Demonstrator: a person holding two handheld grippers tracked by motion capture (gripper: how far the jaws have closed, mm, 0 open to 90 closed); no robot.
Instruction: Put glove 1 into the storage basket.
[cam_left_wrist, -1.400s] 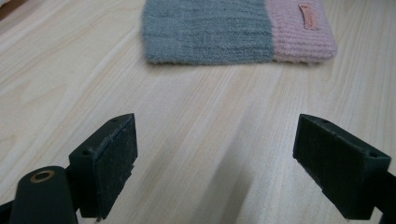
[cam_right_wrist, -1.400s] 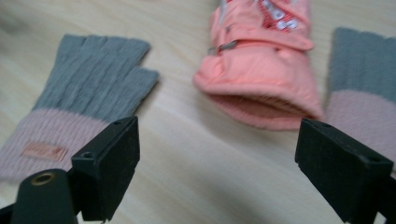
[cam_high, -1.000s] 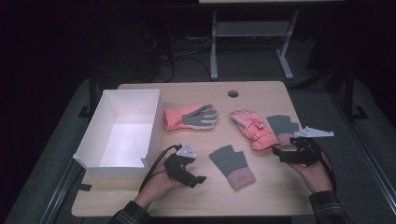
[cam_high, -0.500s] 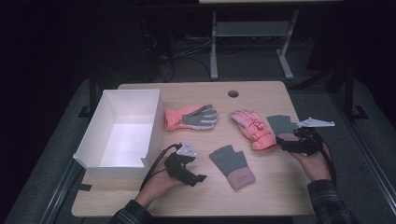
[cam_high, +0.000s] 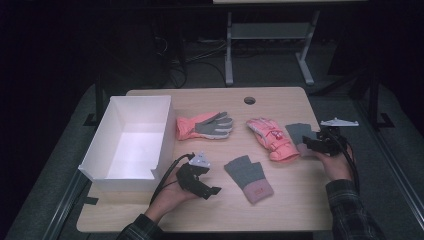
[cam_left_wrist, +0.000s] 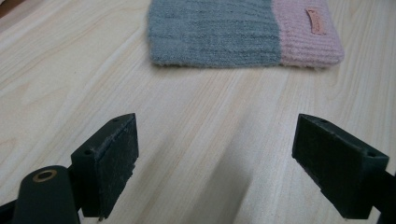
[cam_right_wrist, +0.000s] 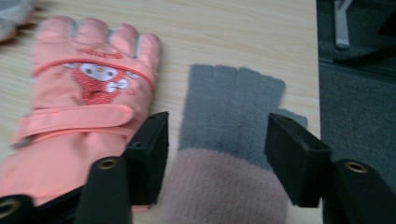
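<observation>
High view: right gripper (cam_high: 309, 145) at table's (cam_high: 210, 97) right edge, over knit glove (cam_high: 299, 133); left gripper (cam_high: 211, 189) near front edge.
Left gripper view: jaws wide apart, nothing between.
Right gripper view: jaws just closing, straddling glove cuff, not pressing yet; pink glove (cam_right_wrist: 84, 107) beside.

Cuff of the grey knit mitten (cam_right_wrist: 229, 140) cut off by the bottom edge in the right gripper view, and partly hidden behind the right gripper (cam_high: 311, 145) in the high view. Wrist end of the pink ski glove (cam_right_wrist: 79, 107) covered by a black jaw. Top of the second grey mitten (cam_left_wrist: 243, 32) cropped in the left gripper view. Label print too small to read
</observation>
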